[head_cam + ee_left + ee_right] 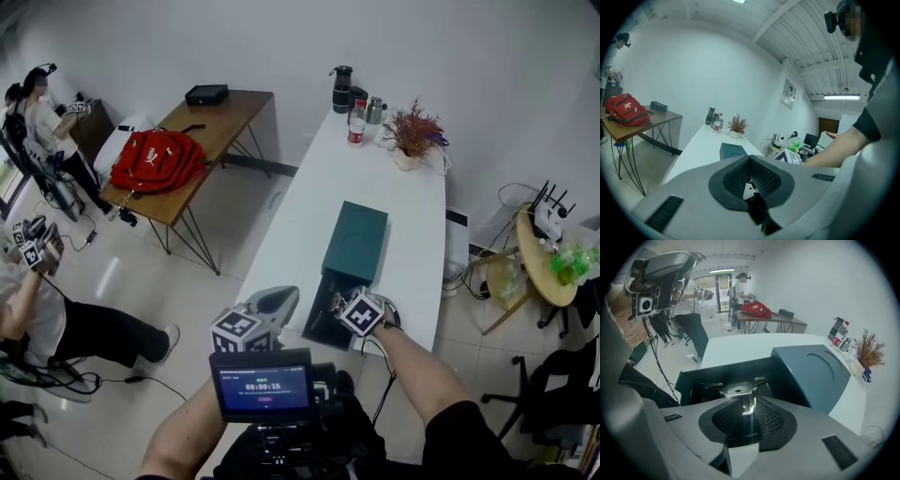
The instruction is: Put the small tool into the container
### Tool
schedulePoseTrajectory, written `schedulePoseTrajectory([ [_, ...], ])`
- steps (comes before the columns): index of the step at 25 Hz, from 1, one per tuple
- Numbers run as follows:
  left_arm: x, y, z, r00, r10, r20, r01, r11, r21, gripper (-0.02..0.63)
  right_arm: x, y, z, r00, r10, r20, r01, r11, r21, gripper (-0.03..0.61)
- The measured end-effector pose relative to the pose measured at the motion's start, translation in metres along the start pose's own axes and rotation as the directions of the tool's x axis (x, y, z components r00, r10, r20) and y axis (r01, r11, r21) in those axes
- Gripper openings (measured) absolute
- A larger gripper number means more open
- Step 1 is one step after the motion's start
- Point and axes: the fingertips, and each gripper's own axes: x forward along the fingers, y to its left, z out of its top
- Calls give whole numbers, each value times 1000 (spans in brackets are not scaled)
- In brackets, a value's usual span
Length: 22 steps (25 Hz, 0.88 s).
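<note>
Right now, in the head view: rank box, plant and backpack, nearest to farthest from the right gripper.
1. Box: right in front of the right gripper, which holds the tool at the box's open end.
2. Plant: at the far end of the same white table.
3. Backpack: on the brown table, across the floor to the left.

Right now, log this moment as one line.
right gripper: shut on small tool | small tool: over open drawer of container | left gripper: shut, beside drawer
</note>
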Motion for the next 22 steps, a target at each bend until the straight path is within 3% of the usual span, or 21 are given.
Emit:
schedulePoseTrajectory([
  [7,2,-5,0,1000,-17,5,17,1000,-8,12,-28,-2,-3,1000,-9,17,9,1000,-27,112],
  [13,7,-20,6,998,-52,17,52,999,6,12,-73,1,4,987,-31,159,25,999,38,112],
  [17,14,-26,15,996,-84,32,83,996,19,12,-120,-2,12,947,-79,311,31,988,154,112],
  [22,28,-40,28,992,-115,48,113,993,46,12,-185,-16,25,858,-181,480,54,963,265,112],
])
